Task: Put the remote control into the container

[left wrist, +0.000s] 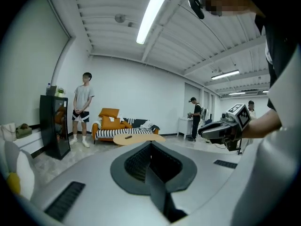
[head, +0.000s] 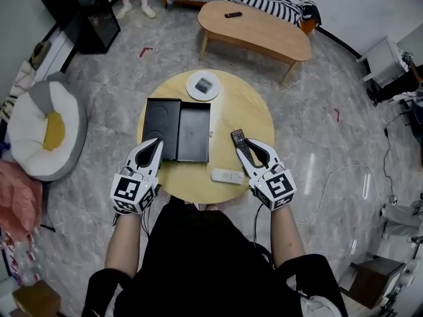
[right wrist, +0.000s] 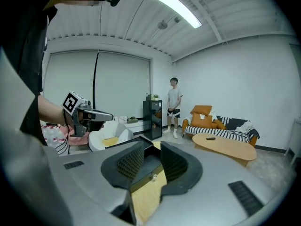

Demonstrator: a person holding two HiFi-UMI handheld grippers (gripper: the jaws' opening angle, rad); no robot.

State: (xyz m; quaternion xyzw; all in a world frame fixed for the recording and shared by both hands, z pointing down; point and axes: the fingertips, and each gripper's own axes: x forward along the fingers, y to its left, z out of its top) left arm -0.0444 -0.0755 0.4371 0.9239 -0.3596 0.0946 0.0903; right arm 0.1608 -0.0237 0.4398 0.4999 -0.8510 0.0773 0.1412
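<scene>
My left gripper [left wrist: 150, 147] has its dark ribbed pads closed together, tips meeting, with nothing held. My right gripper [right wrist: 151, 149] has its jaws apart and grips nothing; through the gap I see pale wood and a black edge of the container. In the head view both grippers, white shells with black fingers and marker cubes, sit over the near edge of a round table [head: 248, 107] of smooth light wood. The container [head: 195, 132] is a flat, matte black rectangular box lying open as two shallow halves side by side, just ahead of the left gripper. The black remote [head: 236, 138], a slim bar with small buttons, lies on the table to the right of the container and outside it, with its near end hidden behind the right gripper's inner finger. A white remote [head: 227, 176], short with rounded corners, lies on the wood between the two grippers, near the table's edge. A round white dish [head: 192, 88] sits at the far side of the table. The floor [head: 330, 144] is glossy grey marble-patterned tile.
</scene>
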